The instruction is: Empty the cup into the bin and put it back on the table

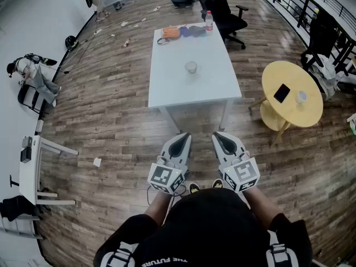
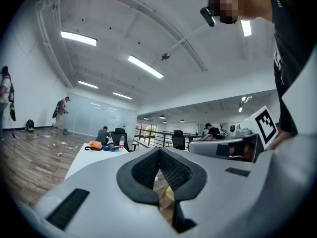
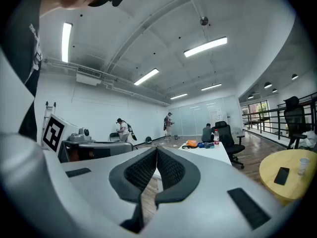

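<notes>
Small, pale, see-through cup, upright near the middle of the white rectangular worktop, upper centre of frame; contents too small to tell.

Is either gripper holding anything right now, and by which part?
Nothing is held. The left gripper and right gripper are both shut and empty; the cup stands apart on the white table.

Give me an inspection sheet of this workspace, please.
Surface: white rectangular table, mostly bare.
Job's things: small clear plastic cup upright mid-table; no bin seen.
Clutter: orange bag and red-capped clear bottle at the far end.
Grippers: left hand-held gripper and right hand-held gripper both shut, empty, short of the table.
Cables: thin lead seems to loop below the left one.
Surroundings: round yellow table with black phone, black office chair, littered wooden floor.
</notes>
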`<action>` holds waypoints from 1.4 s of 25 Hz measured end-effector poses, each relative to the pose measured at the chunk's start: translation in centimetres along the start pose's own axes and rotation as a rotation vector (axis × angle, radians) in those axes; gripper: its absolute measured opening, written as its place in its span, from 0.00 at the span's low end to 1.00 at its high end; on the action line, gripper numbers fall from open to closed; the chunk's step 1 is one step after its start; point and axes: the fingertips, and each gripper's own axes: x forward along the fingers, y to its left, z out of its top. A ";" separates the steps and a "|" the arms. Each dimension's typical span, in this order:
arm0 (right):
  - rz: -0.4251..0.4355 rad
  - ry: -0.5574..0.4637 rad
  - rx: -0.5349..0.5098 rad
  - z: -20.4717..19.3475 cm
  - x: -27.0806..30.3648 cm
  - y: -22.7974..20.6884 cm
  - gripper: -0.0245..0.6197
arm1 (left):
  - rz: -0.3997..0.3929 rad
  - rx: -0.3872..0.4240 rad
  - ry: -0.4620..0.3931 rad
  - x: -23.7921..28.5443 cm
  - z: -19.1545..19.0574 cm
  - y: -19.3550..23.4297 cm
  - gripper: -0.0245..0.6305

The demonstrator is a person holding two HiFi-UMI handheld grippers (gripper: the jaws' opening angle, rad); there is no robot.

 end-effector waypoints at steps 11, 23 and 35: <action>0.017 0.018 -0.006 -0.6 0.8 0.7 0.06 | 0.001 -0.015 -0.001 -0.3 -0.6 0.6 0.07; -0.005 -0.007 0.029 -0.4 2.5 1.5 0.06 | 0.021 -0.041 -0.014 -2.5 -0.6 3.5 0.07; -0.015 0.026 0.025 -1.4 7.0 2.7 0.06 | 0.059 -0.063 0.020 -4.0 -1.9 9.6 0.07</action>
